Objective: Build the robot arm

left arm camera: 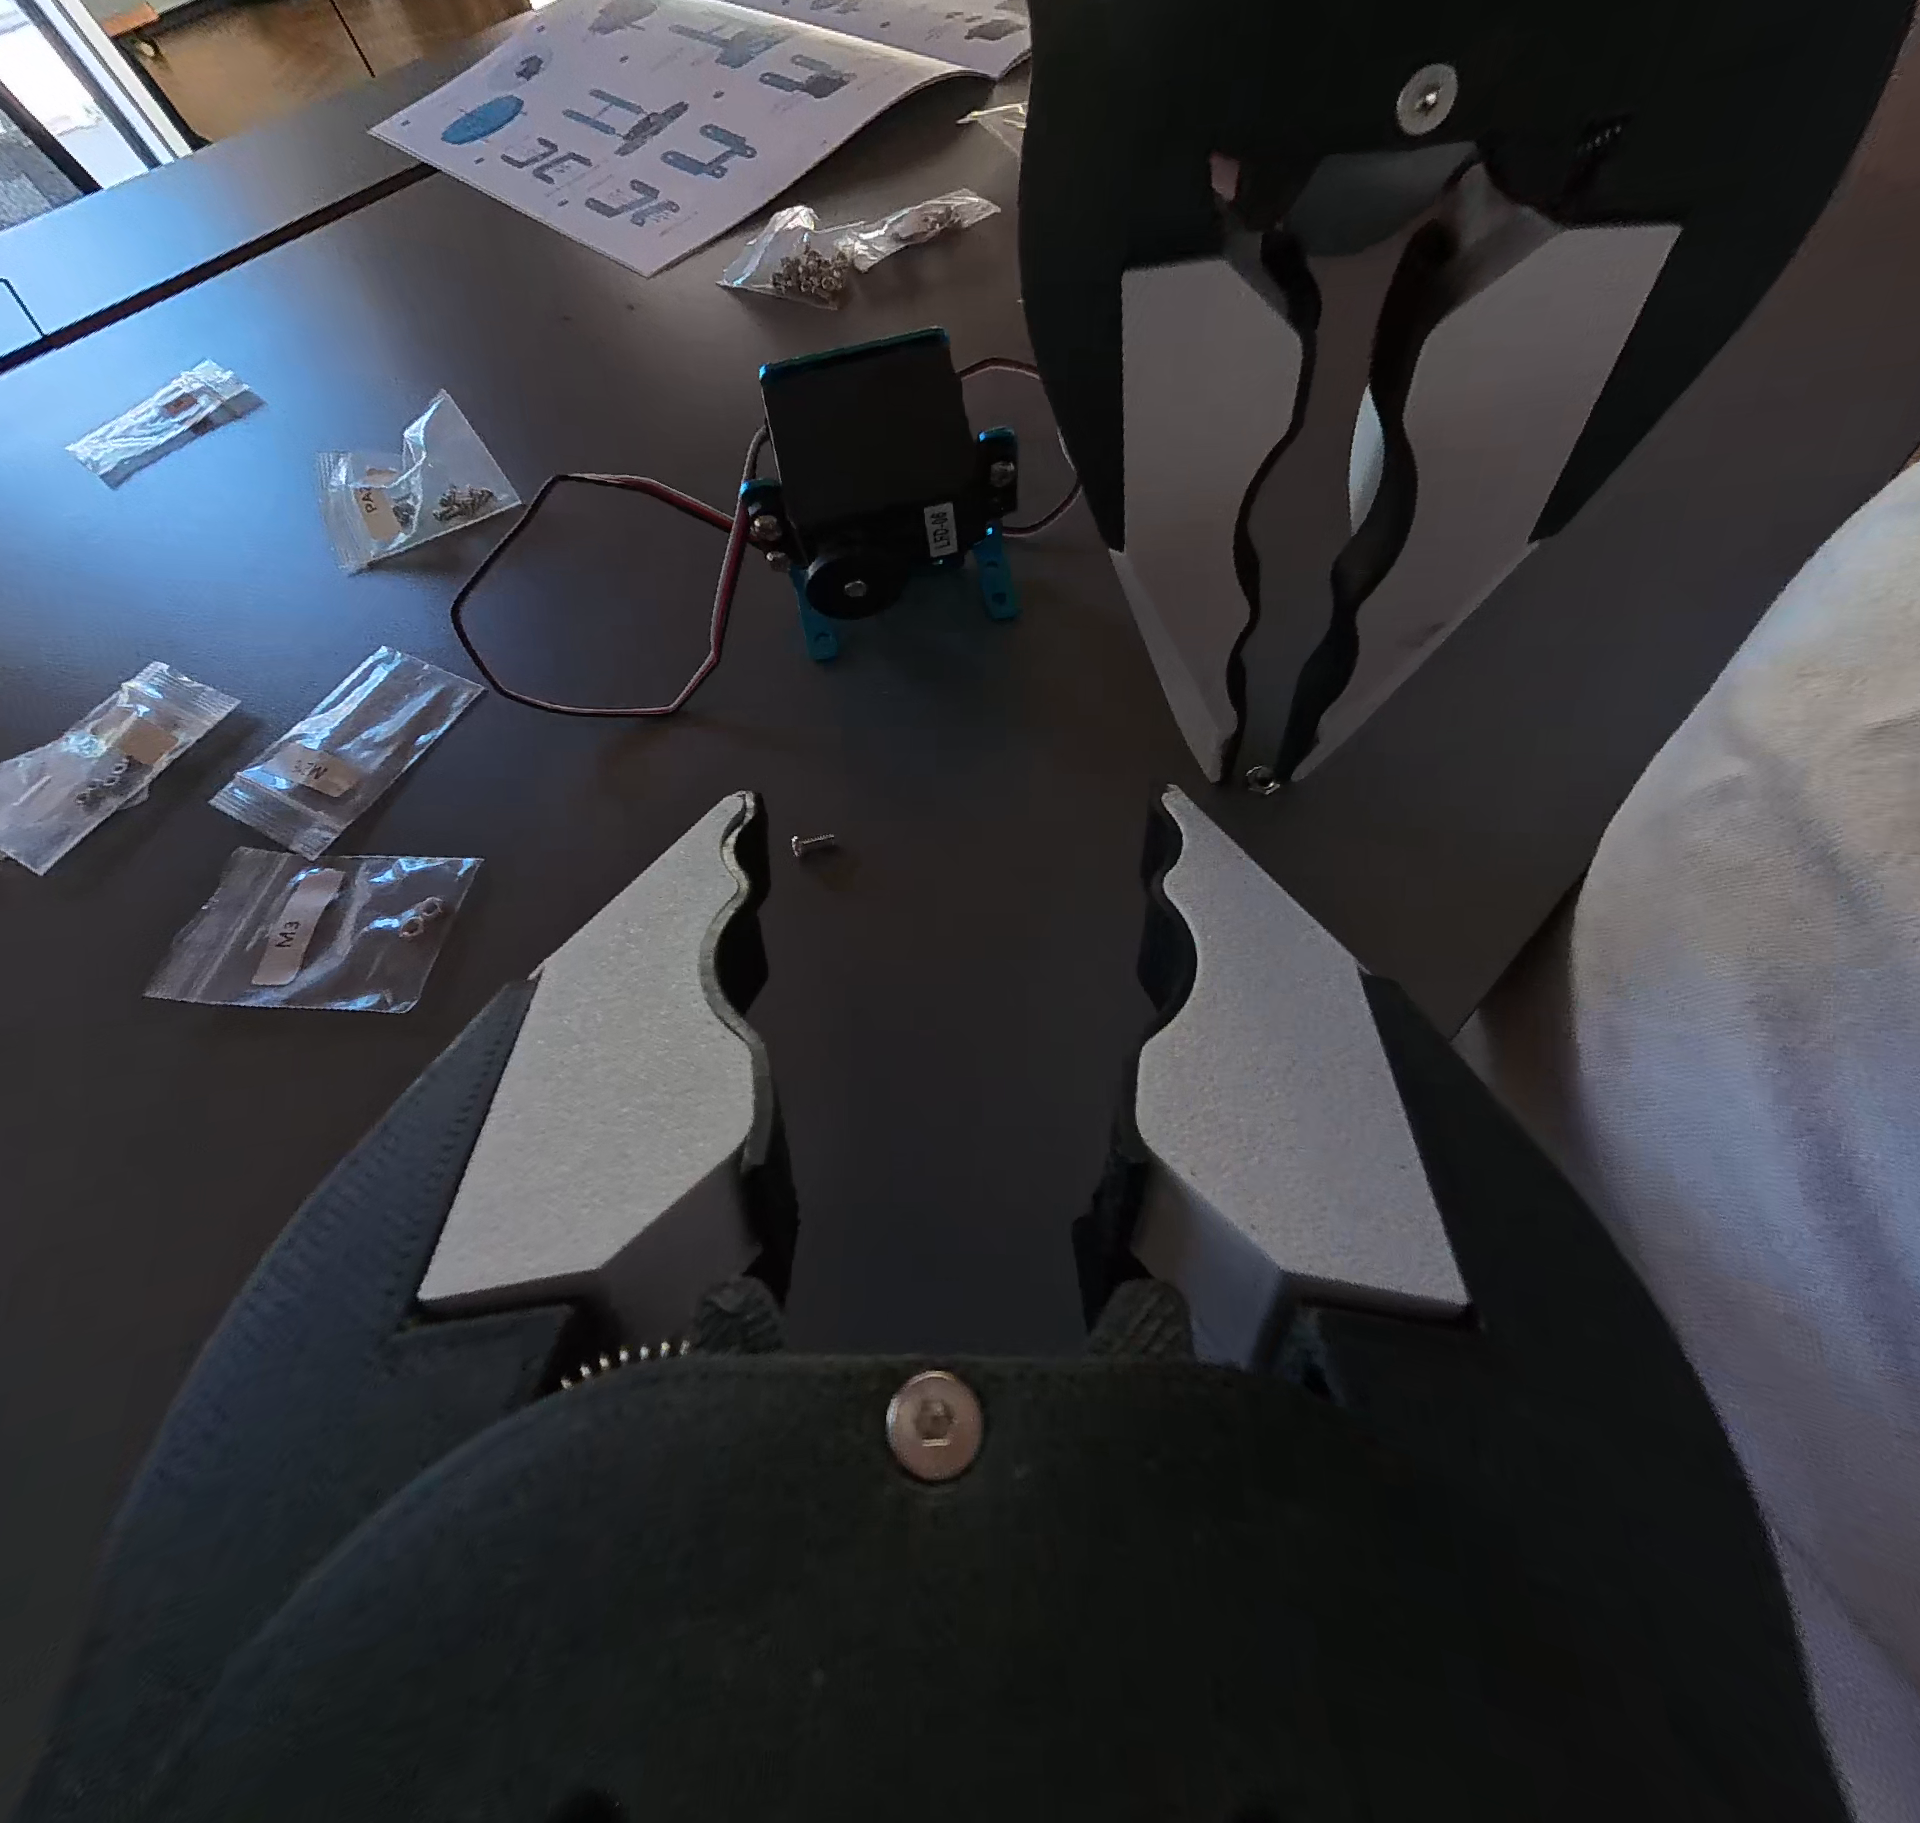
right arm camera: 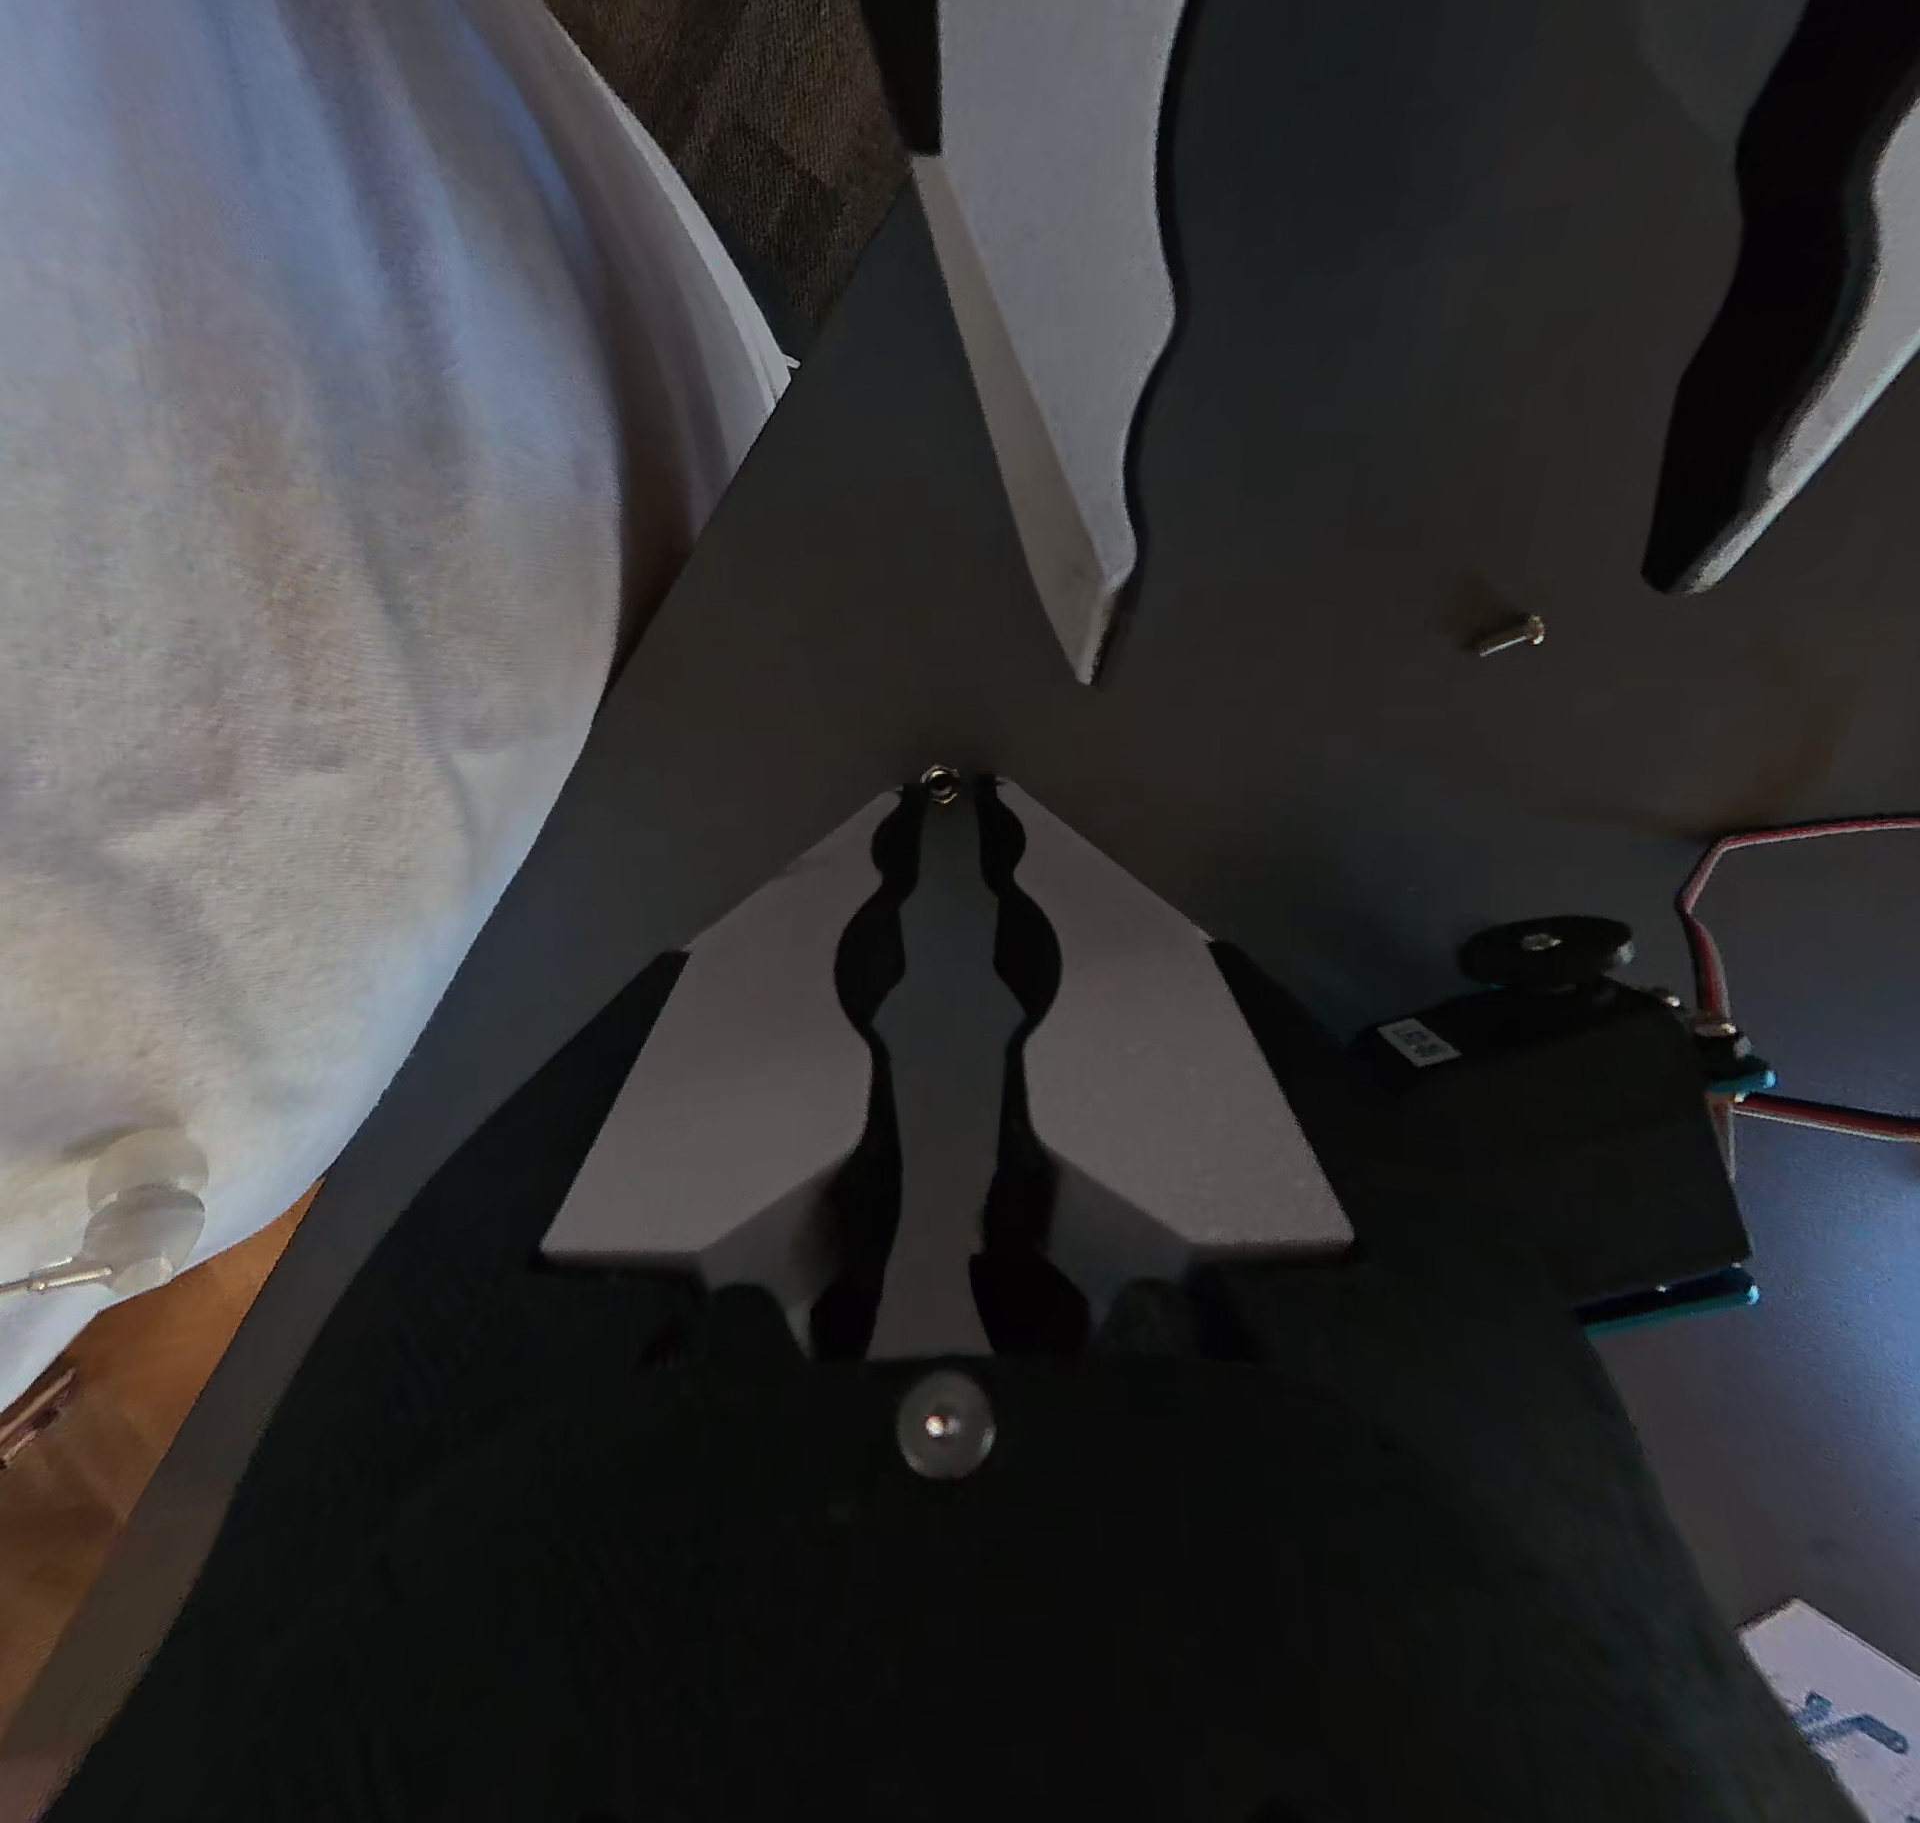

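Note:
My left gripper (left arm camera: 956,823) is open and empty just above the dark table (left arm camera: 935,1098). A small loose screw (left arm camera: 814,844) lies on the table by its left fingertip; the screw also shows in the right wrist view (right arm camera: 1507,632). My right gripper (right arm camera: 940,784) is shut on a small metal nut (right arm camera: 939,782) at its fingertips, down at the table surface. In the left wrist view it (left arm camera: 1259,774) comes down from the upper right with the nut (left arm camera: 1260,779) pinched at its tips. A black servo in a blue bracket (left arm camera: 878,500) stands farther back, with a looped wire (left arm camera: 582,620).
Several small plastic bags of hardware (left arm camera: 322,926) lie at the left, and more bags (left arm camera: 821,251) near an open instruction booklet (left arm camera: 665,100) at the back. A person in a white shirt (left arm camera: 1766,942) is close on the right, at the table's edge.

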Motion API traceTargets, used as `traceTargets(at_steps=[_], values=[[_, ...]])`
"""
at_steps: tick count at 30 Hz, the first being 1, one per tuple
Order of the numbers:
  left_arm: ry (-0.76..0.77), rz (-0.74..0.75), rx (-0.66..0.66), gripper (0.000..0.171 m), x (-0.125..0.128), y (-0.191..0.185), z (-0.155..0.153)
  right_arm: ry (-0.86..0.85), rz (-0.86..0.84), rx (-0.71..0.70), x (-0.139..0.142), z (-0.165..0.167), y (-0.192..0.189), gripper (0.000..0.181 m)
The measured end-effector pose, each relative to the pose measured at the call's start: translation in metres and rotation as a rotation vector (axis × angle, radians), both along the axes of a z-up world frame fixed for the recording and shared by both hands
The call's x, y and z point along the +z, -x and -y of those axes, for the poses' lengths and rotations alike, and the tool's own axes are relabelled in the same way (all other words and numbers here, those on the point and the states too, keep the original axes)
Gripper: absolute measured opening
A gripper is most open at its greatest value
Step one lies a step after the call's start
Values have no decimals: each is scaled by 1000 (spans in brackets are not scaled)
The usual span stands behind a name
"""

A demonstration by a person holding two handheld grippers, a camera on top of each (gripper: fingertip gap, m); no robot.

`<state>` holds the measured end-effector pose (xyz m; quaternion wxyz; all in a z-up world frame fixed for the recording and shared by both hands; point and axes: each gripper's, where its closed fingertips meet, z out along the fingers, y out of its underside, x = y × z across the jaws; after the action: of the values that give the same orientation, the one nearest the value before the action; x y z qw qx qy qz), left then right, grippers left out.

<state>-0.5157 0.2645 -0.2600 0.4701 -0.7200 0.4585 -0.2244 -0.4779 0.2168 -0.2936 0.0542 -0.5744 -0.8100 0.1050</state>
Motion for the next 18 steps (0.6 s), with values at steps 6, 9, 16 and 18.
traceTargets(at_steps=[6,9,16,18], values=[[-6,16,15,72,2,1,-1,-15,3,46,0,0,0,11],[-3,15,21,71,2,2,-2,-25,7,73,-1,0,0,11],[6,13,29,70,1,2,-3,-24,5,122,-1,3,2,7],[8,17,30,69,2,2,-3,-22,0,122,-1,3,1,7]])
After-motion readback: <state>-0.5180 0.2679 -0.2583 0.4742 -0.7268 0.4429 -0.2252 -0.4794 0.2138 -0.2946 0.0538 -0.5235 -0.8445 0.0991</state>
